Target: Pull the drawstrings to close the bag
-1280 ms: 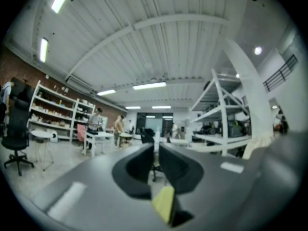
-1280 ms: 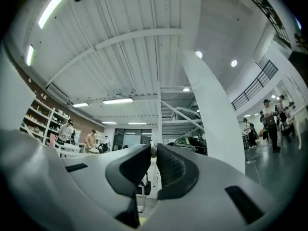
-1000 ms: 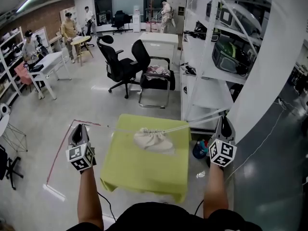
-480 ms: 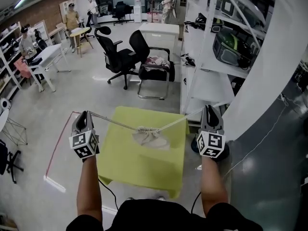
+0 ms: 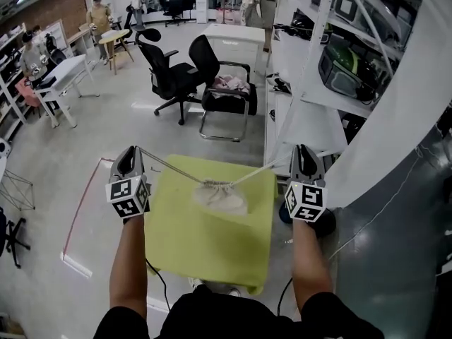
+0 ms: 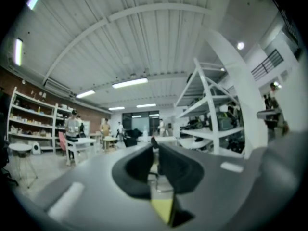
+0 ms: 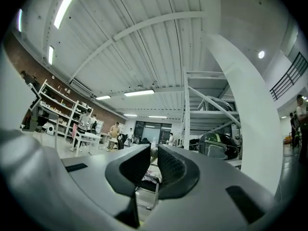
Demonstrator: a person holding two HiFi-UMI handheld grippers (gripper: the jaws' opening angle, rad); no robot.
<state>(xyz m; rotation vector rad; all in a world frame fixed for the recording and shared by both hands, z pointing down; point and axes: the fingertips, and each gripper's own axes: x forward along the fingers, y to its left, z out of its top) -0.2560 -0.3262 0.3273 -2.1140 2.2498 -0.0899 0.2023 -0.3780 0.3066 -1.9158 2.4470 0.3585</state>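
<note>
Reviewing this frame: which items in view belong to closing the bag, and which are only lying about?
In use:
- bag on the green table
- left drawstring, gripped by the left claw
- right drawstring, gripped by the right claw

Lying about:
- black office chair
- chair with pink cloth
- white shelving
- white desk

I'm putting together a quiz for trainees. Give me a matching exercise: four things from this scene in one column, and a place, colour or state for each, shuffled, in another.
1 bag
2 table
3 left claw
4 swivel chair

A yellow-green
B black, on the floor beyond the table
C cream, lying on the table
D shut on a drawstring

Pairs: 1-C, 2-A, 3-D, 4-B
</note>
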